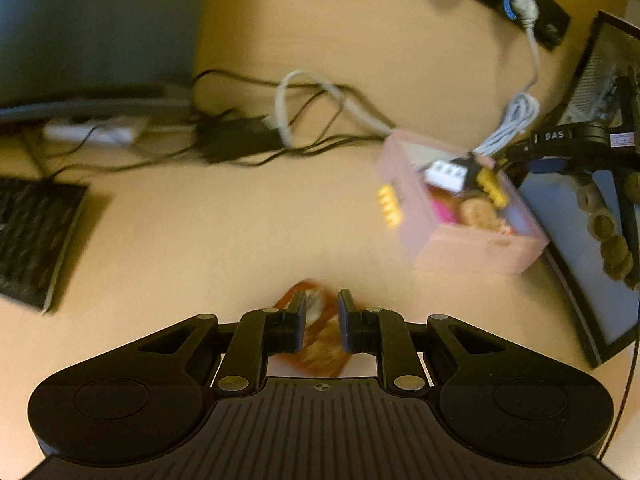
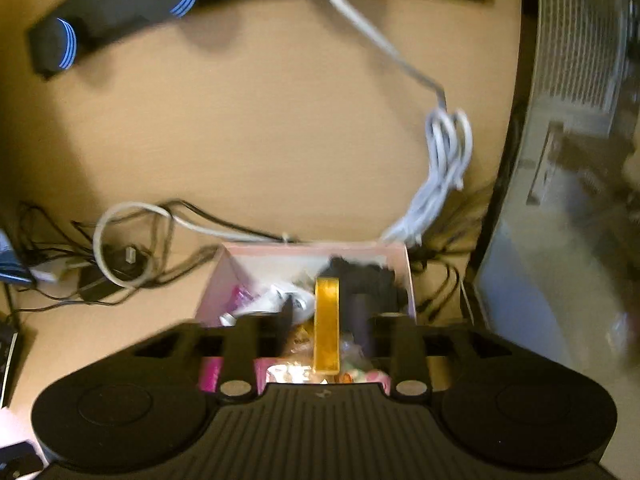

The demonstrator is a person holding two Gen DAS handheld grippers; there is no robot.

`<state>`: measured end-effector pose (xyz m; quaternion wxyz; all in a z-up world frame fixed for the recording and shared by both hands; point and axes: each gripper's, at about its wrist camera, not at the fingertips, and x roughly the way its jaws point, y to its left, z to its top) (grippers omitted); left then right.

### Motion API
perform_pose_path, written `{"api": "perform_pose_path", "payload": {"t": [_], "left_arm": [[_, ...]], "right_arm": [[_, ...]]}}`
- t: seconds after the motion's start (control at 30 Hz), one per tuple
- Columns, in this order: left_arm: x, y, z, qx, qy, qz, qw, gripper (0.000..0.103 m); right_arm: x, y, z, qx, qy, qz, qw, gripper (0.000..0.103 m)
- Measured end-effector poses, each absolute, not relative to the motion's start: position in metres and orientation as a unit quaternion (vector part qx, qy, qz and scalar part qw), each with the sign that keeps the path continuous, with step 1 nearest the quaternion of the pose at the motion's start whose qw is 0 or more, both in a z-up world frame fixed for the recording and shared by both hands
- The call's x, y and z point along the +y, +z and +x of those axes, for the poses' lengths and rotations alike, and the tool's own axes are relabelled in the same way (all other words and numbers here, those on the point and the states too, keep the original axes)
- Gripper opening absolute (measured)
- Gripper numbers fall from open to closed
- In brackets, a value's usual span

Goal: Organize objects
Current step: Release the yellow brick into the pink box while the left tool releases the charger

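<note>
In the left wrist view my left gripper (image 1: 322, 308) is closed around an orange snack packet (image 1: 320, 350) just above the wooden desk (image 1: 240, 220). A pink box (image 1: 460, 240) sits to the right, holding snacks, a white part and a yellow strip. My right gripper (image 1: 486, 176) shows there over the box. In the right wrist view my right gripper (image 2: 326, 312) hangs over the pink box (image 2: 224, 280) with a yellow strip (image 2: 327, 324) between its fingers; the fingers are blurred and stand wider than the strip.
Black and white cables (image 1: 304, 120) lie behind the box. A keyboard (image 1: 32, 236) is at the left, a monitor (image 1: 580, 264) at the right. A black bar with blue rings (image 2: 120, 12) lies at the far side. A bundled white cable (image 2: 444, 168) hangs near the box.
</note>
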<state>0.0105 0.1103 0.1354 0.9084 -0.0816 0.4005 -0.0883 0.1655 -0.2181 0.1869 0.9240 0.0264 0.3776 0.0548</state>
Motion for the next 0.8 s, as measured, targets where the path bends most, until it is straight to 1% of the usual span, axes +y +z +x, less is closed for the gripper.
{"api": "perform_pose_path", "payload": {"t": [0.03, 0.2, 0.33, 0.53, 0.6, 0.67, 0.8], "left_arm": [[0.117, 0.132, 0.007, 0.406, -0.083, -0.081, 0.907, 0.019], [0.135, 0.122, 0.009, 0.421, -0.071, -0.092, 0.899, 0.019], [0.119, 0.126, 0.033, 0.415, -0.105, -0.09, 0.899, 0.019], [0.076, 0.128, 0.105, 0.411, -0.165, -0.086, 0.892, 0.019], [0.061, 0.126, 0.134, 0.411, -0.18, -0.08, 0.89, 0.019], [0.044, 0.122, 0.163, 0.41, -0.19, -0.067, 0.89, 0.019], [0.021, 0.105, 0.216, 0.416, -0.179, -0.049, 0.89, 0.019]], "right_arm": [[-0.218, 0.182, 0.163, 0.379, 0.055, 0.025, 0.923, 0.067], [-0.211, 0.16, 0.136, 0.39, 0.061, 0.0, 0.919, 0.072], [-0.207, 0.149, 0.106, 0.401, 0.067, -0.008, 0.914, 0.073], [-0.202, 0.148, 0.051, 0.407, 0.076, -0.018, 0.91, 0.081], [-0.2, 0.15, 0.033, 0.406, 0.072, -0.033, 0.911, 0.082], [-0.197, 0.151, 0.017, 0.405, 0.065, -0.048, 0.911, 0.086], [-0.196, 0.152, -0.009, 0.405, 0.053, -0.068, 0.91, 0.088]]}}
